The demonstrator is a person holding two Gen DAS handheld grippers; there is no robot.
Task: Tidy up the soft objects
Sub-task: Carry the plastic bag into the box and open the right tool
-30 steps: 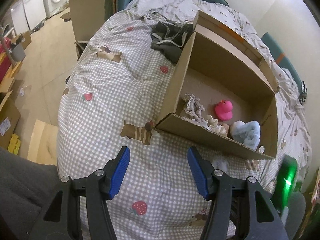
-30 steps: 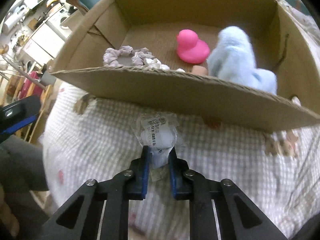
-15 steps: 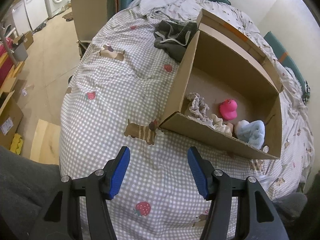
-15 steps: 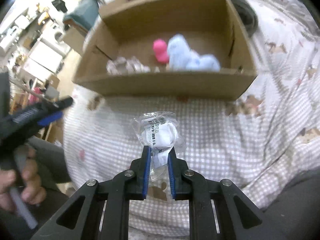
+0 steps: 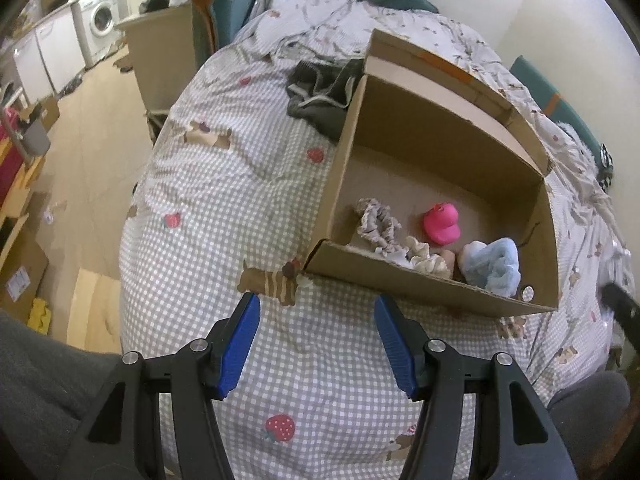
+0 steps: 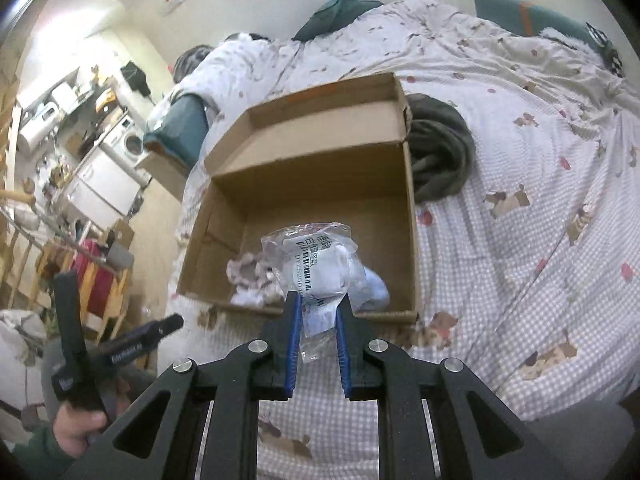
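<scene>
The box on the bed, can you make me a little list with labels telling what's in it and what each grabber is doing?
Place: checked bedspread
Box: open cardboard box on the bed
Inside: pink duck, blue fluffy toy, frilly scrunchies
Beside box: dark clothes
Left gripper: open, empty, over the bedspread
Right gripper: shut on plastic packet, raised in front of the box
Packet: clear, barcode label, something white inside

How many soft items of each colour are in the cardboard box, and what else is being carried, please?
Pink rubber duck: 1
Light blue fluffy plush: 1
Beige-grey ruffled scrunchies: 2
Clear plastic packet with white contents, held between the right gripper fingers above the box: 1
Total: 5
</scene>
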